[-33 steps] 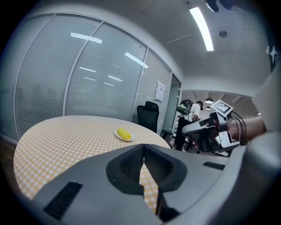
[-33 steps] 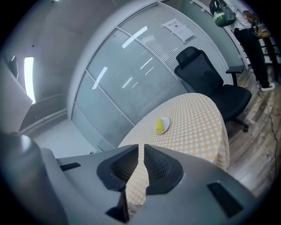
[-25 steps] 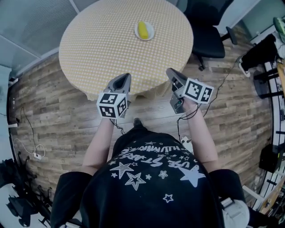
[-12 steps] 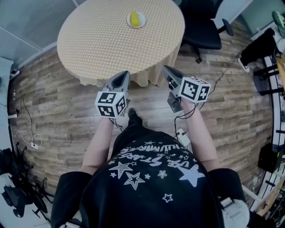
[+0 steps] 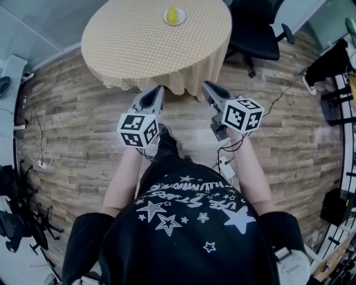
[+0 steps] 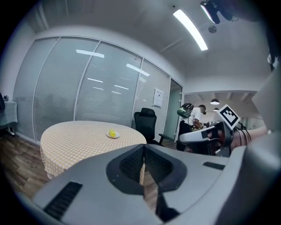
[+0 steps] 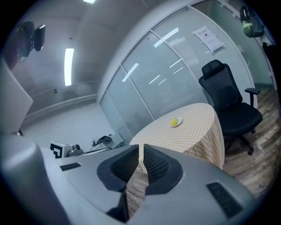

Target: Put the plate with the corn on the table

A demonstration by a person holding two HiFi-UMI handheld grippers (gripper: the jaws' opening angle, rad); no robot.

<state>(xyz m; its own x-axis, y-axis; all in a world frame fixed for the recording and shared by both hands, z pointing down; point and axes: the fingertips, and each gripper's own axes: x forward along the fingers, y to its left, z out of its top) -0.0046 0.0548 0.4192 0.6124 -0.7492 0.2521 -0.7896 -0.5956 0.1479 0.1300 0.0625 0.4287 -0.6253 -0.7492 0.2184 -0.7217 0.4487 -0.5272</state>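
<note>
A small white plate with yellow corn (image 5: pixel 174 15) rests on the far side of the round table (image 5: pixel 133 47), which has a yellow dotted cloth. The same plate with corn (image 6: pixel 113 134) shows small and distant in the left gripper view, and the plate (image 7: pixel 176 122) likewise in the right gripper view. My left gripper (image 5: pixel 158 89) and right gripper (image 5: pixel 206 85) hover over the wooden floor, just short of the table's near edge. Both are shut with nothing between the jaws, as the left gripper (image 6: pixel 143 150) and right gripper (image 7: pixel 141 154) show up close.
A black office chair (image 5: pixel 253 34) stands right of the table. Cables and dark equipment (image 5: pixel 334 67) line the floor's right edge, and more gear (image 5: pixel 16 217) lies at the left. Glass partition walls (image 6: pixel 88 101) stand behind the table. A person (image 6: pixel 198 117) is in the background.
The table and plate have slid up and away in the head view as the person backs off. Both grippers, earlier at the table's near edge, now hang over bare floor, still shut.
</note>
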